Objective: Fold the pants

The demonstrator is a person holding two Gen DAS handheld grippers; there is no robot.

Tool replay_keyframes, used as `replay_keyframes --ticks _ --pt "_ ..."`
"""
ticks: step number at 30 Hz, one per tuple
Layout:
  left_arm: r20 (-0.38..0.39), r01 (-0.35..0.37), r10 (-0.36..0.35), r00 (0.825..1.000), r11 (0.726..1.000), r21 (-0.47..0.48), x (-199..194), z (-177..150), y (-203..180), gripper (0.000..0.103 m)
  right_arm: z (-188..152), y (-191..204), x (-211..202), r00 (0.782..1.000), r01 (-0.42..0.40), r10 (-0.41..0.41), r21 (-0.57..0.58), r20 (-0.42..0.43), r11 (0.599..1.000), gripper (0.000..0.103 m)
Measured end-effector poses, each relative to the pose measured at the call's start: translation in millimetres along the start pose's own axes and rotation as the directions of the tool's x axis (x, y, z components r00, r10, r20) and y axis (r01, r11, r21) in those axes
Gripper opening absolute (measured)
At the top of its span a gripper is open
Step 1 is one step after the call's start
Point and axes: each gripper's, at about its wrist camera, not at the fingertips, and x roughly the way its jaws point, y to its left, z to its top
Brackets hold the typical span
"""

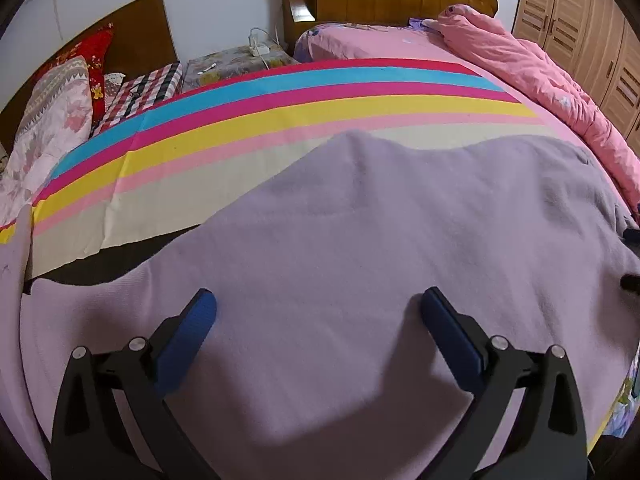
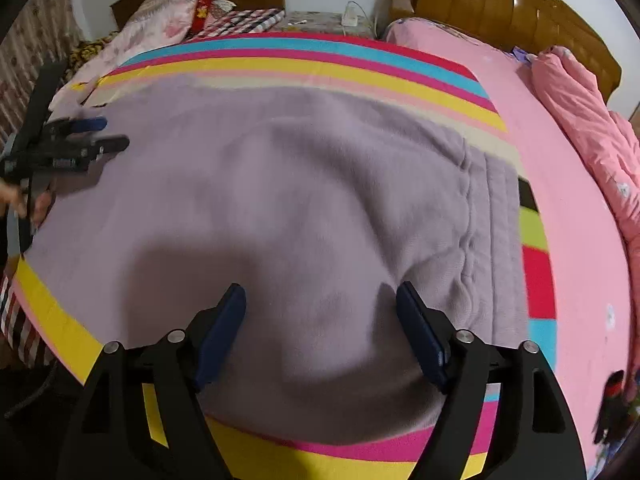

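Below, lilac pants (image 1: 360, 240) spread flat, left gripper (image 1: 318, 304) and right gripper (image 2: 320, 300) both apart above.

Home bedroom: bed (image 1: 400, 52), wardrobe (image 1: 580, 36).

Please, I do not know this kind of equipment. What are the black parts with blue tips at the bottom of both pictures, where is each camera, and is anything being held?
They are handheld grippers, one in each of a person's hands; no robot arm is involved. Each picture comes from a camera on one gripper, looking forward between its two fingers. The first shows the left gripper, the second the right gripper. Both are open and hold nothing. Below them lie lilac pants, spread on a striped sheet on a bed. A pink quilt lies bunched at the side.
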Motion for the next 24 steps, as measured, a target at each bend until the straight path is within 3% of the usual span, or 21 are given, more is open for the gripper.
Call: replay_keyframes --ticks 4,7,8,11,15,18,20,22,24 --pt "0.003 0.002 -0.002 1.0 1.0 -0.002 -9 -5 -12 0.102 39 23 4 0.993 -0.068 0.071 -0.038 0.091 0.997 0.081" --pt "0.003 0.009 -0.009 1.0 1.0 -0.005 -14 0 -5 0.102 61 40 39 0.997 -0.069 0.071 -0.105 0.015 0.992 0.086" --pt "0.004 0.01 -0.01 1.0 1.0 -0.006 -15 2 -5 0.102 62 38 58 0.996 -0.066 0.059 -0.11 -0.061 0.992 0.089" --pt "0.002 0.005 -0.005 1.0 1.0 -0.004 -14 5 -2 0.102 58 20 60 0.991 -0.117 0.112 -0.066 -0.074 0.991 0.09" --pt "0.002 0.004 -0.004 1.0 1.0 -0.003 -14 5 -2 0.102 57 19 40 0.999 0.029 -0.029 0.001 -0.016 1.0 0.09" --pt "0.001 0.005 -0.005 1.0 1.0 -0.004 -14 6 -2 0.102 62 32 34 0.994 -0.09 0.09 -0.009 0.054 0.996 0.09" --pt "0.005 0.013 -0.013 1.0 1.0 -0.009 -15 6 -1 0.102 61 37 55 0.997 -0.074 0.073 -0.041 -0.015 0.996 0.091" --pt "0.04 0.046 -0.044 0.998 0.997 -0.055 -28 3 7 0.1 65 30 65 0.997 -0.07 0.071 0.011 -0.034 0.997 0.091" --pt "0.154 0.142 -0.123 0.98 0.983 -0.116 -66 -3 27 0.101 76 32 60 0.997 -0.002 0.002 0.001 -0.076 1.0 0.091"
